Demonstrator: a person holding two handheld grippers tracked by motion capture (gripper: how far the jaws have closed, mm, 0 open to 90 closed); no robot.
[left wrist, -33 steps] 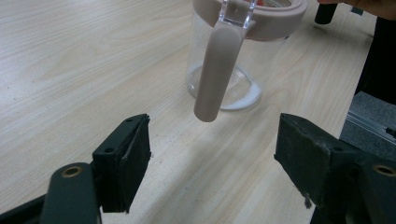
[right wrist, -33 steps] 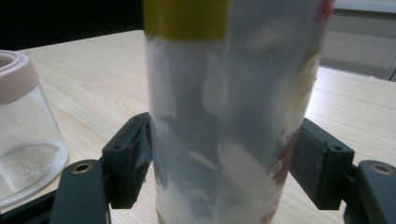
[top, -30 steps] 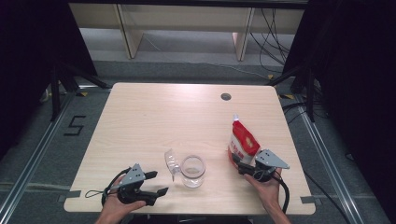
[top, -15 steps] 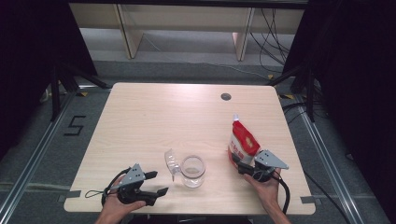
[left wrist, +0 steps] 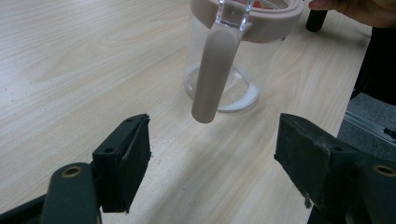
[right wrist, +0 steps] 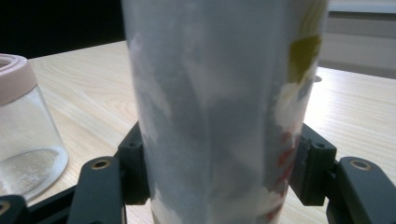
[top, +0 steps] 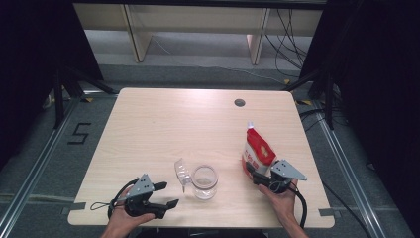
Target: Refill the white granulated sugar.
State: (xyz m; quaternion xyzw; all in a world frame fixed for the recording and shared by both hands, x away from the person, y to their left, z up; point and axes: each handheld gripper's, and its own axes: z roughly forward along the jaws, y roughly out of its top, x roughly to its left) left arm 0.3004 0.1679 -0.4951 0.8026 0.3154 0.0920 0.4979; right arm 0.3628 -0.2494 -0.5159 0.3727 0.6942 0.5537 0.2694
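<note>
Starting at the table's front edge, the left gripper is held released beside the jar. Nearer the right edge, the bag is being clasped by the right gripper's just-narrowed jaws; lifting and tilting over the jar seems next.

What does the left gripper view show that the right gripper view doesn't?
Left gripper view: the left gripper, open on nothing, and a beige tab hanging from the rim of the jar. Right gripper view: the right gripper, its fingers just closed further, pressing the bag. Both: the jar and the table.
</note>
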